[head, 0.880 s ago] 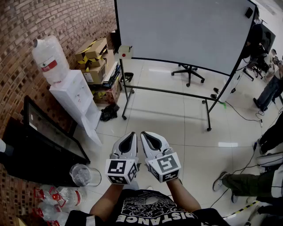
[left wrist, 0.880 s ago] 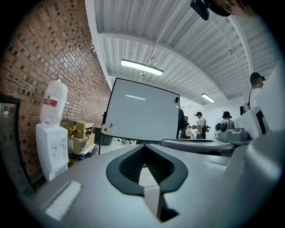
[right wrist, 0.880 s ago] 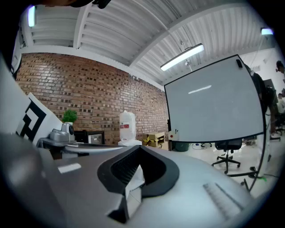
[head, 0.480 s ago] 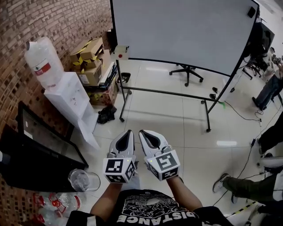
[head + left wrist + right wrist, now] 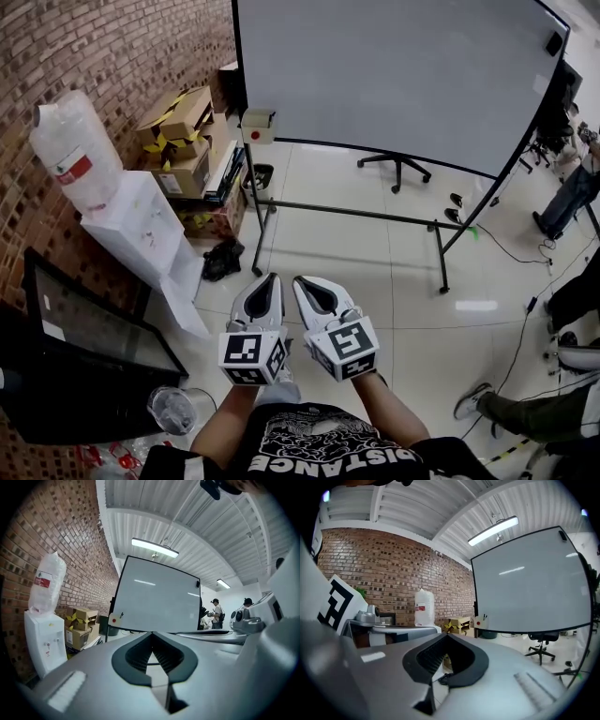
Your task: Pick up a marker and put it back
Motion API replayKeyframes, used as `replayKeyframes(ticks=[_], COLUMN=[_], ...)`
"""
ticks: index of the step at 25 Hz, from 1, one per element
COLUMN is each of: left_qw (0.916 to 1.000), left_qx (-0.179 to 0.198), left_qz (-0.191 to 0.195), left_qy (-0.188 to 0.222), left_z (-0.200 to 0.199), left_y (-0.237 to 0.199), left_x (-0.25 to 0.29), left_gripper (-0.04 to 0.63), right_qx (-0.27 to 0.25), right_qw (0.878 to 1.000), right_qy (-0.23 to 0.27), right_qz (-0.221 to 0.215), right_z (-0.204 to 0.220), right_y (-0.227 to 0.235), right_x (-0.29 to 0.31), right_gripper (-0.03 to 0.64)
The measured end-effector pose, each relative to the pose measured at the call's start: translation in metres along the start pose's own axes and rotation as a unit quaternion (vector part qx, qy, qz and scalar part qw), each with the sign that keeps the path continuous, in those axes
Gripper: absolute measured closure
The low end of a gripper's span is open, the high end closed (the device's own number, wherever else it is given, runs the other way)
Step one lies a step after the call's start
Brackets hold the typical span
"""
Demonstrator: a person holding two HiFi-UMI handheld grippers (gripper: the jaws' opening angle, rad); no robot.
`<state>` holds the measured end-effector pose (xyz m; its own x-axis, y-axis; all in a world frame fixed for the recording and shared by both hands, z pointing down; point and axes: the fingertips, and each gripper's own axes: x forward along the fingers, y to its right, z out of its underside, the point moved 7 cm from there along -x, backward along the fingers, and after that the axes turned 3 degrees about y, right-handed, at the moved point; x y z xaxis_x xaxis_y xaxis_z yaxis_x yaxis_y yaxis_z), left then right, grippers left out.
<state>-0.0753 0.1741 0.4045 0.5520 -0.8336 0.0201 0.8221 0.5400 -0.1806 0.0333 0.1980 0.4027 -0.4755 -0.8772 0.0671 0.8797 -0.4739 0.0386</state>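
- Plainly some way off: whiteboard (image 5: 394, 66) on a wheeled stand, well apart from both claws, with open floor (image 5: 347, 253) between.
- Against the brick wall on the left: water dispenser (image 5: 131, 220) and cardboard boxes (image 5: 178, 141), no part of the task, merely to be walked past.
- Left claw (image 5: 271, 278): held low in front of the body, pointing toward the board, jaws closed tip to tip with nothing between them.
- Right claw (image 5: 299, 280): just beside the left one, likewise pressed together and empty.
- Holder box (image 5: 258, 125): white with a red dot, fixed to the left post of the stand at the board's lower corner; probably both the pick-up spot and the place of return.
- Marker (image 5: 484, 616): stands upright in that holder, showing only as thin dark strokes above the rim; too small to count or to tell cap from barrel.
- Handling, as a judgement only: likely light, stiff and smooth-sided, not fragile, but apt to swivel or slide in a loose pinch.
- Best hold, by the same guess: across the exposed upper barrel, jaws square to its length, then a straight lift out of the box; better not to grip a cap alone, for fear of pulling it off.
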Motion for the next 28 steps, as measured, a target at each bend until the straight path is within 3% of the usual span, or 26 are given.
replayKeyframes(ticks=[15,28], left_qw=[0.9997,0.9994], left_qx=[-0.012,-0.002], left_qz=[0.022,0.033], left_qy=[0.003,-0.003], left_z=[-0.028,-0.03], left_y=[-0.109,-0.132], left_x=[0.095,0.153], left_gripper=[0.589,0.589], right_qx=[0.004,0.008], right_qw=[1.0,0.999], right_qy=[-0.003,0.014], right_qz=[0.024,0.029], right_z=[-0.015,-0.017], right_y=[0.029,0.072], right_x=[0.138,0.192], right_gripper=[0.617,0.617])
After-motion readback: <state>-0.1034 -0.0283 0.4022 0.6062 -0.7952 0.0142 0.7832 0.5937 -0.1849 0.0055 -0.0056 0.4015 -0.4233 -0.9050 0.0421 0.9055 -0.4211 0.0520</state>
